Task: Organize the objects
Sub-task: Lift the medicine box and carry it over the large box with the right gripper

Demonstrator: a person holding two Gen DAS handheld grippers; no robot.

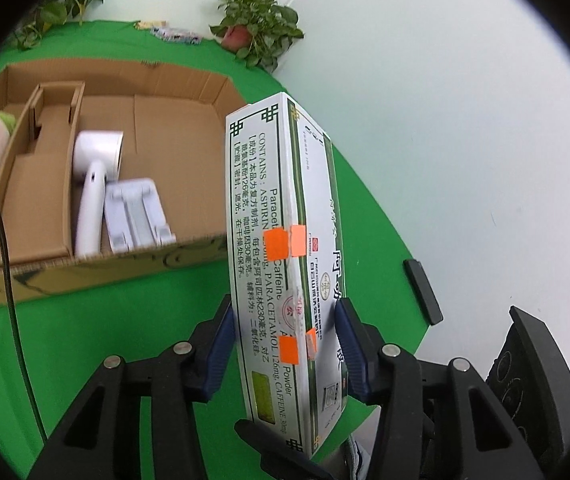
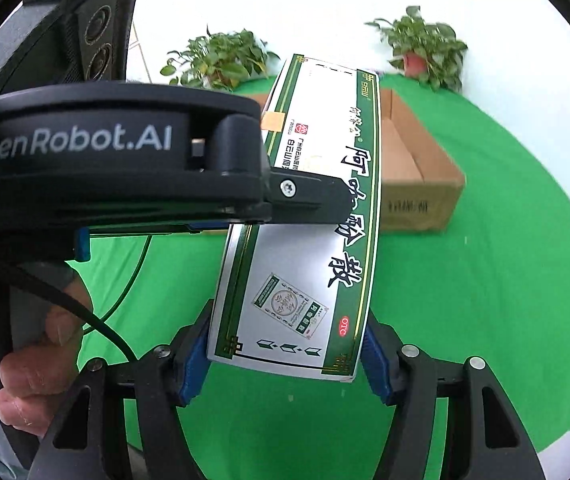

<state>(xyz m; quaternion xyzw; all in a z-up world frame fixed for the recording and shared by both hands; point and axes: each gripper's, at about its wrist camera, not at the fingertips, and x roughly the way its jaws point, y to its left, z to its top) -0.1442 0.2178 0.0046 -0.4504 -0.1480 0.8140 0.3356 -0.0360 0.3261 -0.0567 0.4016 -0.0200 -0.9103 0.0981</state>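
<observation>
Both grippers are holding one white and green medicine box (image 1: pixel 281 264) above the green table (image 1: pixel 97 344). The left gripper (image 1: pixel 285 344) is pressing its blue jaws on the narrow sides of the box, and the right gripper (image 2: pixel 285 356) is clamping its lower end. An open cardboard box (image 1: pixel 189 92) is standing just behind, with a white hair dryer (image 1: pixel 95 184) lying inside.

"GenRobot.AI" on tool (image 2: pixel 285 354); "OTC" on box (image 2: pixel 305 216).
</observation>
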